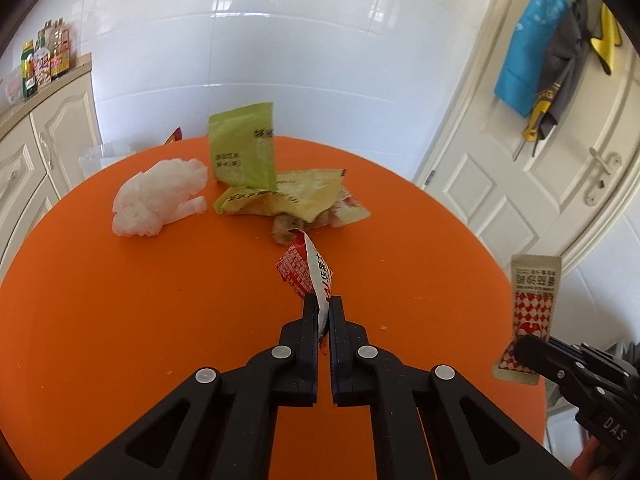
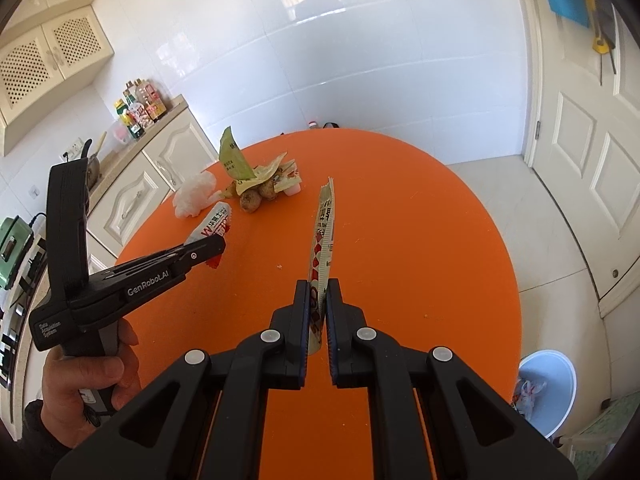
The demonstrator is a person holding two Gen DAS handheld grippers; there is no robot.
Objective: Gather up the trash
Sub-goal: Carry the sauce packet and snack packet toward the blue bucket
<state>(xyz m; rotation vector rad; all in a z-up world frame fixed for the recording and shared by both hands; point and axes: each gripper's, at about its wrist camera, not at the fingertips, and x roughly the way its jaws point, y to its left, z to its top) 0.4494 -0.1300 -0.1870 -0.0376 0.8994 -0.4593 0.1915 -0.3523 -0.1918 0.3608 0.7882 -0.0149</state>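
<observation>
The red wrapper (image 1: 310,276) is clamped at one end by the left gripper (image 1: 323,308) over the worktop's (image 1: 120,320) near edge; the beige sachet (image 2: 323,236) is clamped by the right gripper (image 2: 318,300). Both seem light, limp and slippery.

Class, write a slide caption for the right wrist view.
Right gripper clamps a sachet; left gripper pinches a red-and-white wrapper.

White tiled wall (image 1: 320,60), cream cabinets (image 2: 160,172) — panelled door (image 2: 592,168), pale floor tiles (image 2: 560,256).
</observation>
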